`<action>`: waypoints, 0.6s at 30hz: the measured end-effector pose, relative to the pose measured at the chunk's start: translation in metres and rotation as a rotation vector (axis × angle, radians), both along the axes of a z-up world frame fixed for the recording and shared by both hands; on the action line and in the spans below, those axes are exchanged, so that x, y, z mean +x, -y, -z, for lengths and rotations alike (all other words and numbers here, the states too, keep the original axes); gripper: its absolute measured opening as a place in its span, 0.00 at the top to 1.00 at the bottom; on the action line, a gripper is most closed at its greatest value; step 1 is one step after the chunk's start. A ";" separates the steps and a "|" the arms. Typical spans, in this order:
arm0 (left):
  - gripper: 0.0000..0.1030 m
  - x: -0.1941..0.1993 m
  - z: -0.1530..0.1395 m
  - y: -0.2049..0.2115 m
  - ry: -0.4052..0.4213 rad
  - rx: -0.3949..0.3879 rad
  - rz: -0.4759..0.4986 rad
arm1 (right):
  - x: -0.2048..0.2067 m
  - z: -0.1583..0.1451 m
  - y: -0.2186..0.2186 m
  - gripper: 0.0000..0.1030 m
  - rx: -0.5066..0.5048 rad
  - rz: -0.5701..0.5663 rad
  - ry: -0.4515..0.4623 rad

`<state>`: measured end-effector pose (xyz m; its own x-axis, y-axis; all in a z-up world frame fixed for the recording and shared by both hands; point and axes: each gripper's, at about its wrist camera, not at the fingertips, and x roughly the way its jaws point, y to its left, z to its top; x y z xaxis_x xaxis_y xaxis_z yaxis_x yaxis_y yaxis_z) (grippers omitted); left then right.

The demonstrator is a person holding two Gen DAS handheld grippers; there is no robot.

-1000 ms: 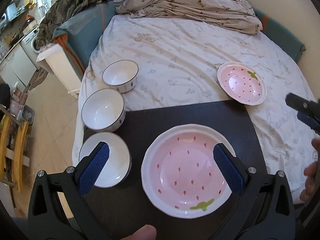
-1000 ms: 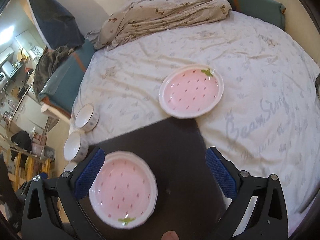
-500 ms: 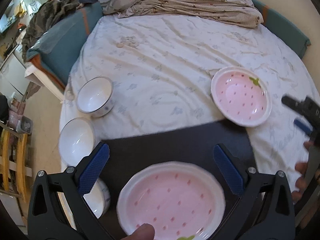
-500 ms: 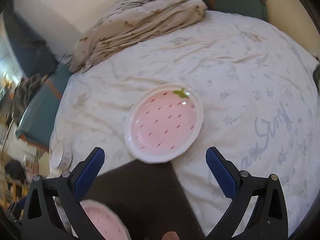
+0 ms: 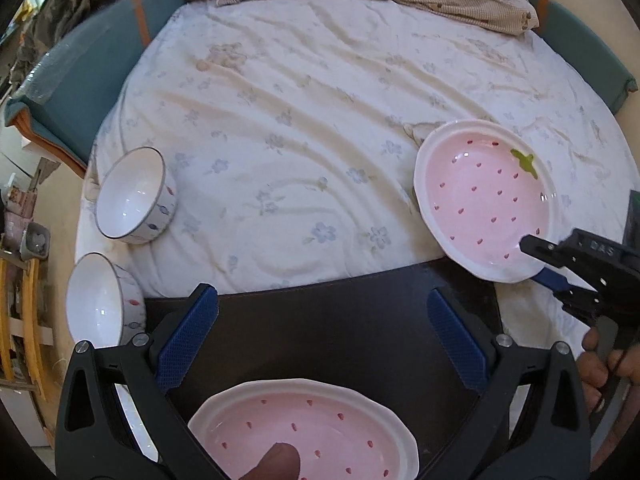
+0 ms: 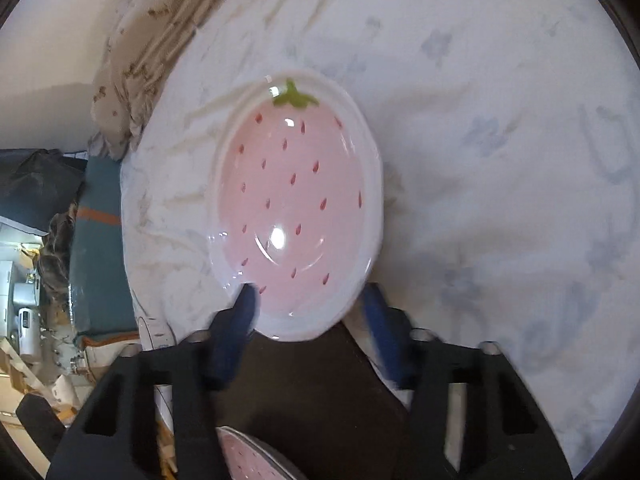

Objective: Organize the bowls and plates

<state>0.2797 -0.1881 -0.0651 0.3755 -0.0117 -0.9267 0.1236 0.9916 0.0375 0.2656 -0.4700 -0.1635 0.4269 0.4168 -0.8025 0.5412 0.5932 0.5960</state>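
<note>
A person working with two handheld grippers is sorting crockery laid out on a bed [image 5: 300, 128], with a dark board [image 5: 340, 320] at its near edge serving as the collecting spot. The right gripper [image 6: 308, 300] is reaching for a strawberry plate [image 6: 296, 208] lying on the sheet just beyond the board's far right corner; its jaws are standing apart, one finger over the plate's near rim inside the dish, the other beside or under the rim outside, and they are not yet clamping it as far as the blurred view shows. The left gripper [image 5: 320, 336] is hovering over the board with its jaws wide open, holding nothing. A second strawberry plate [image 5: 304, 428] is already sitting on the board's near side. Two white bowls [image 5: 134, 196] [image 5: 102, 304] are waiting left of the board, one on the sheet, one at the board's left corner. Judged from this, one plate is placed; the second plate and the bowls remain to be gathered.
</note>
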 end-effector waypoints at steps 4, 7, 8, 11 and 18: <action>0.00 0.006 0.005 0.003 0.001 0.042 0.020 | 0.007 0.012 -0.002 0.64 -0.003 0.011 -0.031; 0.00 0.009 0.005 -0.001 -0.006 0.034 0.003 | 0.010 0.019 0.000 0.73 -0.015 0.006 -0.048; 0.00 0.010 0.006 -0.002 -0.012 0.032 0.002 | 0.011 0.021 0.000 0.76 -0.023 0.001 -0.053; 0.00 0.013 0.009 -0.003 -0.017 0.058 0.004 | 0.011 0.018 -0.002 0.85 -0.047 -0.042 -0.048; 0.00 0.013 0.012 -0.014 -0.026 0.073 -0.025 | -0.002 0.011 -0.029 0.85 -0.035 -0.111 -0.025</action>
